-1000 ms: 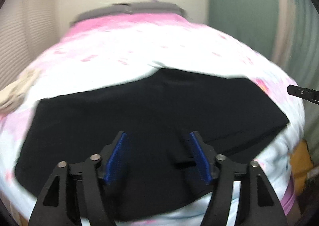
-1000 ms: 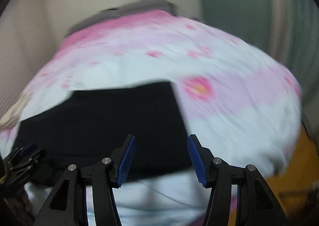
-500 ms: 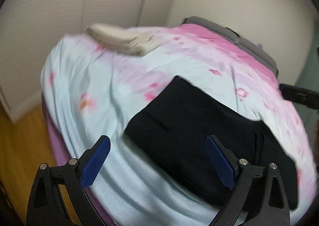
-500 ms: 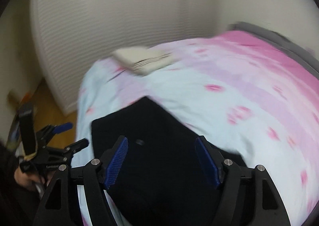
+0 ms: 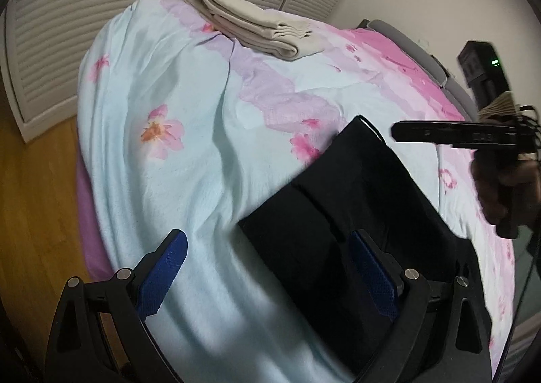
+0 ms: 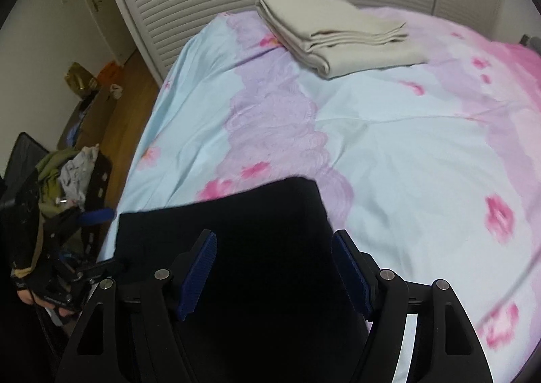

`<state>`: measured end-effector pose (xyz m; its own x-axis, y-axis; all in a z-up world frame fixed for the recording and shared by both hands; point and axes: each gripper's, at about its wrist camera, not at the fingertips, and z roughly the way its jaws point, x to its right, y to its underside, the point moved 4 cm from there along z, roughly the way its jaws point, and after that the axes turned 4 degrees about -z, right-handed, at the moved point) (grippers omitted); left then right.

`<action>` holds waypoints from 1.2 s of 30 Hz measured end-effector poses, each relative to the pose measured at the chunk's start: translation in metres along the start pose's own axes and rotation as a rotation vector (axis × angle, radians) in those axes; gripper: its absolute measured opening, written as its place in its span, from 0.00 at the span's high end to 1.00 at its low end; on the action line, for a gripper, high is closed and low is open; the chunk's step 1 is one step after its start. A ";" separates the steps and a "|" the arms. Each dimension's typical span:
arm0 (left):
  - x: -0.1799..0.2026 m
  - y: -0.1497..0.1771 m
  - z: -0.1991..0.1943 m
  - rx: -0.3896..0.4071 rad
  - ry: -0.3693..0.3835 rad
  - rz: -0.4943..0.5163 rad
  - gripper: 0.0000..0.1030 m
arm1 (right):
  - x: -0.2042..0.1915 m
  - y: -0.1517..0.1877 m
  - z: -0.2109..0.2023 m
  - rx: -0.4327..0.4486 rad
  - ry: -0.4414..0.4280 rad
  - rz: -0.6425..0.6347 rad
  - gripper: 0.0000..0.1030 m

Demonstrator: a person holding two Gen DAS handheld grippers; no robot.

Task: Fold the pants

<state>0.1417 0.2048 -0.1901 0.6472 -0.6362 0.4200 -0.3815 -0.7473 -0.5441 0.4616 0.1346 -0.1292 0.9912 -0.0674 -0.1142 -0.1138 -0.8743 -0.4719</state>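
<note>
Black pants (image 5: 341,214) are laid folded on the bed (image 5: 189,133); both the left tool (image 5: 267,268) and right tool (image 6: 274,268) are held apart above them.

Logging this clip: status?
Left gripper open, right gripper open, both empty. Black pants flat on bedspread. Folded beige cloth far off, not obstructing.

The pants (image 6: 236,241) lie on the bed's (image 6: 405,153) near edge, a folded cloth (image 6: 338,38) well behind them.
</note>
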 end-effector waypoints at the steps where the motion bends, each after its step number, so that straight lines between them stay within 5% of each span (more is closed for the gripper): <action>1: -0.001 -0.002 0.004 -0.002 -0.001 0.000 0.08 | 0.005 -0.004 0.007 -0.004 -0.015 0.002 0.31; 10: 0.007 0.001 0.010 0.022 0.056 0.022 0.25 | 0.023 -0.021 0.038 -0.036 -0.085 -0.052 0.31; 13: 0.005 0.006 0.019 -0.045 0.086 -0.011 0.30 | 0.024 -0.022 0.039 -0.041 -0.093 -0.072 0.31; 20: 0.007 0.008 0.020 -0.050 0.109 -0.027 0.33 | 0.028 -0.021 0.041 -0.060 -0.135 -0.090 0.32; 28: 0.008 0.000 0.027 -0.036 0.144 -0.096 0.34 | 0.040 -0.019 0.082 -0.150 -0.290 -0.022 0.32; 31: 0.012 0.001 0.019 -0.004 0.139 -0.036 0.45 | 0.044 -0.020 0.102 -0.197 -0.373 0.033 0.40; 33: 0.015 0.001 0.015 0.008 0.146 -0.005 0.50 | 0.040 -0.020 0.095 -0.189 -0.378 -0.002 0.60; 36: 0.019 -0.001 0.005 0.035 0.164 0.033 0.56 | 0.040 -0.022 0.061 -0.117 -0.407 0.000 0.76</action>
<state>0.1578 0.1940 -0.1856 0.5172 -0.6852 0.5128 -0.3758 -0.7201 -0.5833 0.5001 0.1805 -0.1766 0.8806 0.1077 -0.4614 -0.0819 -0.9246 -0.3721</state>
